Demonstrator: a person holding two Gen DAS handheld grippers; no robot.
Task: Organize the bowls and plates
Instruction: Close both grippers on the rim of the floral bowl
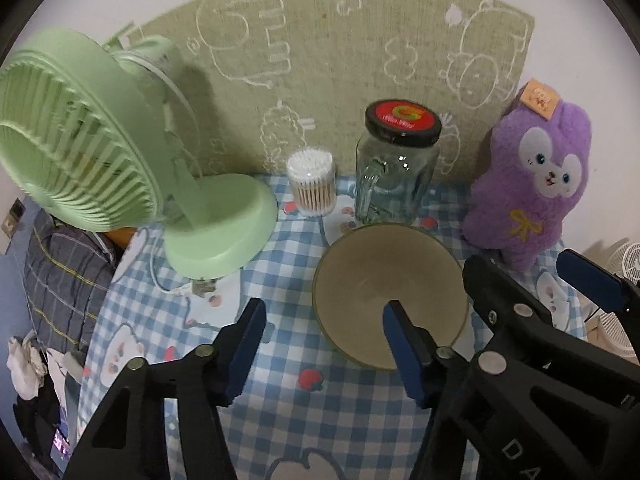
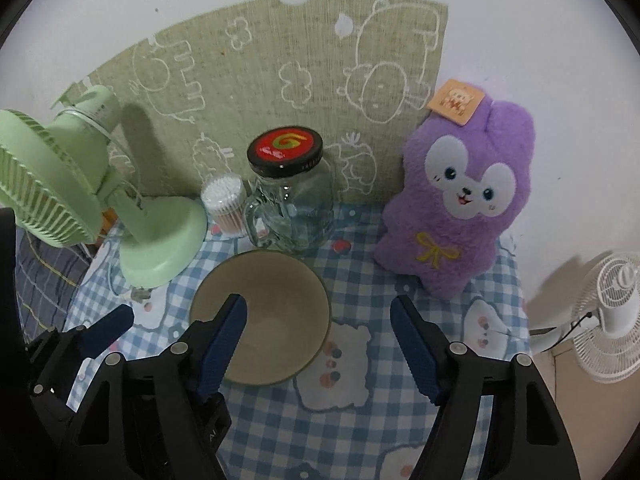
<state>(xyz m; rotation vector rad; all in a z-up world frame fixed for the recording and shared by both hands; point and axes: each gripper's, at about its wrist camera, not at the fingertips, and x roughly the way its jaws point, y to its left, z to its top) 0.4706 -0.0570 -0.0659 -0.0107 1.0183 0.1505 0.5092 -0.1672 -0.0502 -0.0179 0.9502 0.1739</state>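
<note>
Jaws of my left gripper (image 1: pixel 324 334) apart, holding nothing; near rim of bowl (image 1: pixel 372 280) sits between them, one finger (image 1: pixel 404 344) over bowl's inside, other left of bowl above checked cloth (image 1: pixel 280 420). Jar (image 1: pixel 396 168) just behind bowl.

Right wrist view: right gripper (image 2: pixel 318 330) jaws wide, gripping nothing, straddling bowl's (image 2: pixel 276 284) right rim. Purple plush (image 2: pixel 456 208) right of bowl, green fan (image 2: pixel 80 200) left.

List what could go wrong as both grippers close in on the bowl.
1. The left gripper and right gripper crowd opposite sides of the one bowl, so they may collide.
2. The glass jar stands right behind the bowl; a push could knock it.
3. The bowl sits on loose-looking cloth and may slide under a one-sided pinch.
</note>
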